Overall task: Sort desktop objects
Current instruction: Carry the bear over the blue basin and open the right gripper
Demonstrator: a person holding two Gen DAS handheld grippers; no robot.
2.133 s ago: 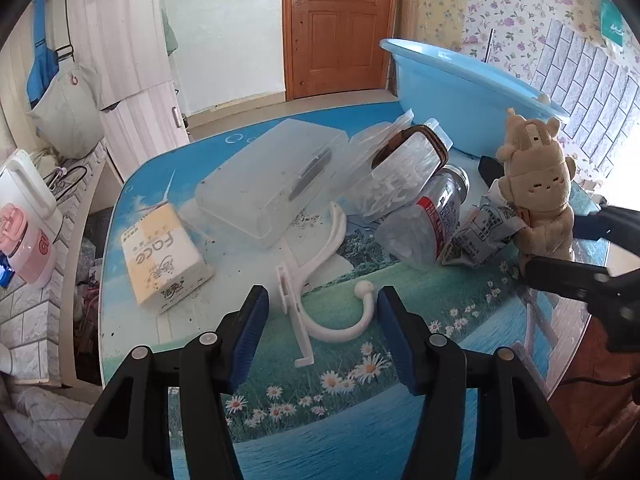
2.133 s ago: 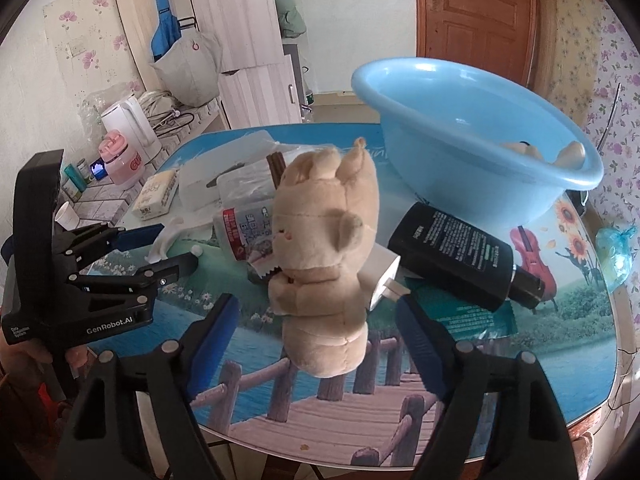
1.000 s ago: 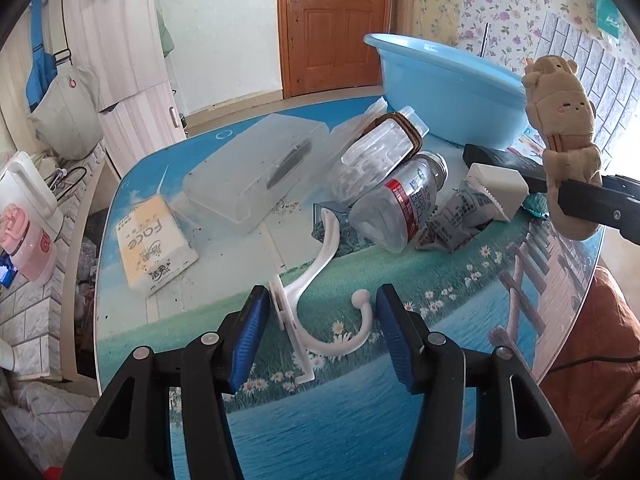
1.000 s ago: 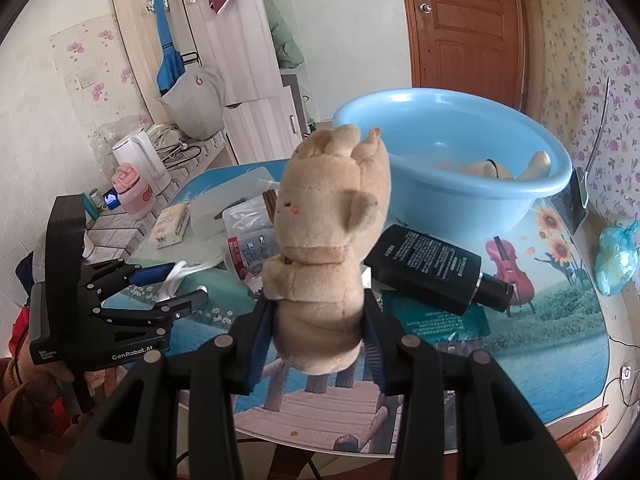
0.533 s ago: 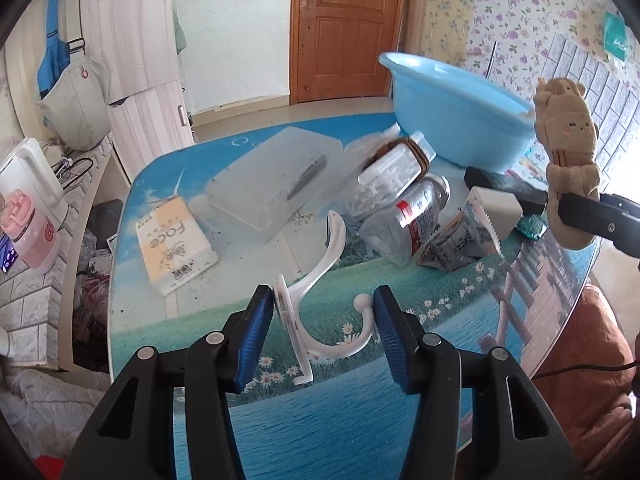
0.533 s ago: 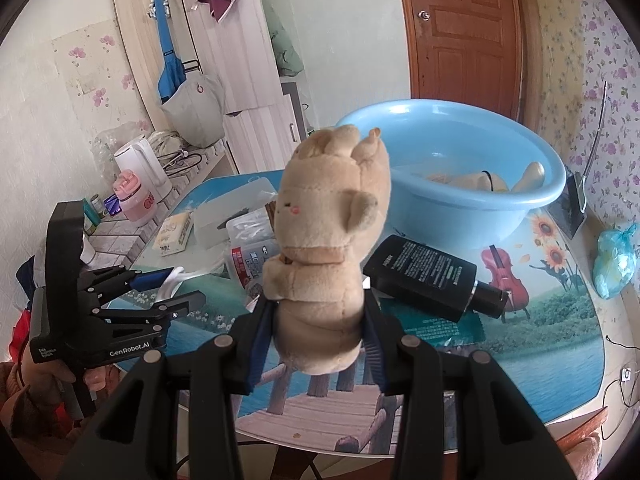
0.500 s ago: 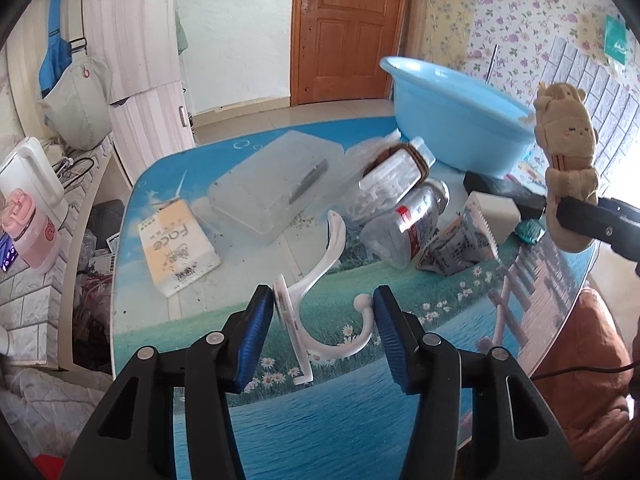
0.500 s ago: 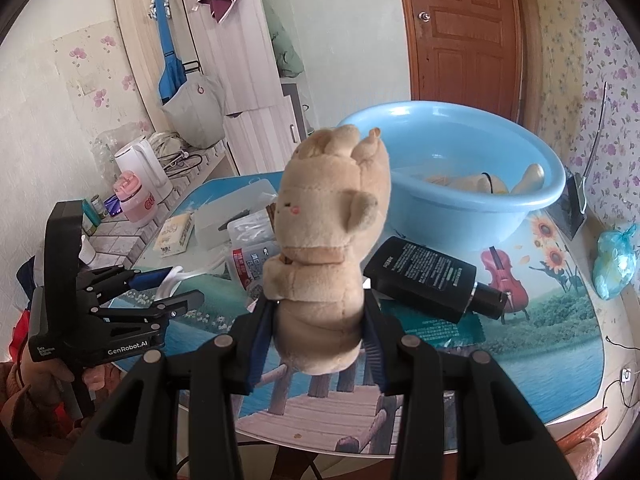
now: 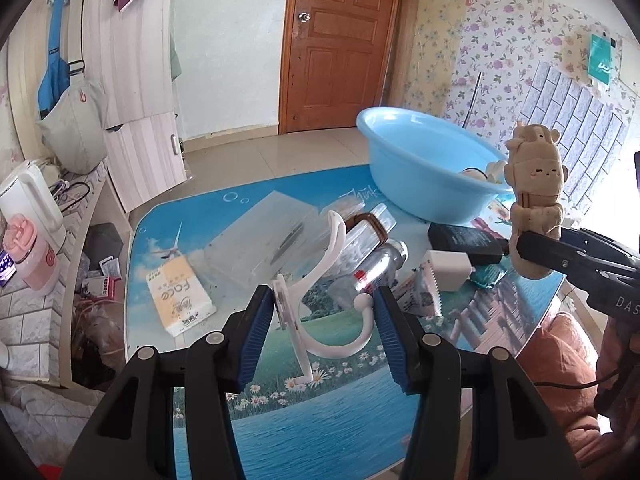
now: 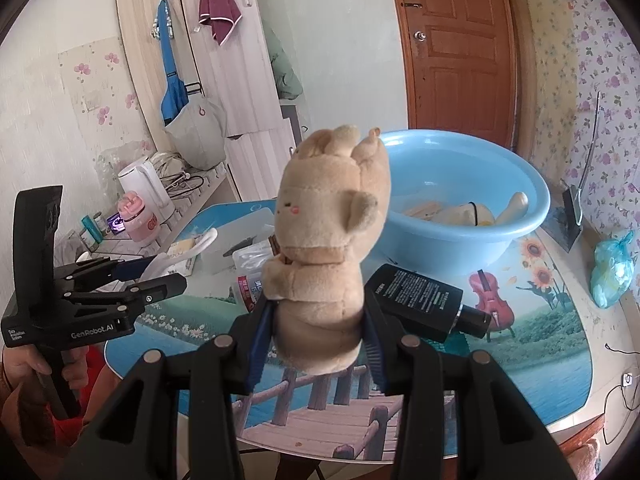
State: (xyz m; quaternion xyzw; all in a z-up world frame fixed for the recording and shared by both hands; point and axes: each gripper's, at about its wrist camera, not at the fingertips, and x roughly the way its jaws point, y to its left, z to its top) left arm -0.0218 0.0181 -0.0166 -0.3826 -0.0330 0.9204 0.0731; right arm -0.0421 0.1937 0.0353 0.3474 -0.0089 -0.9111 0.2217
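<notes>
- A brown wooden door [image 9: 338,44] stands shut at the top centre of my left view.
- A maroon towel [image 10: 219,2] hangs on the pale wardrobe, upper left of my right view.
- A grey bag [image 9: 74,126] hangs at my left view's left edge.
- A white kettle [image 10: 146,188] and a pink pot [image 10: 138,218] sit on the side counter.
- Floral wallpaper [image 9: 500,60] covers the upper right.

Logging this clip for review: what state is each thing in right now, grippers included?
left gripper: shut on the white hook, lifted off the table
white hook: held, hanging clear of the table
right gripper: shut on the plush toy
plush toy: held upright, in the air
blue basin: on the table, things inside
plastic bottle: lying on its side
tissue pack: lying flat
</notes>
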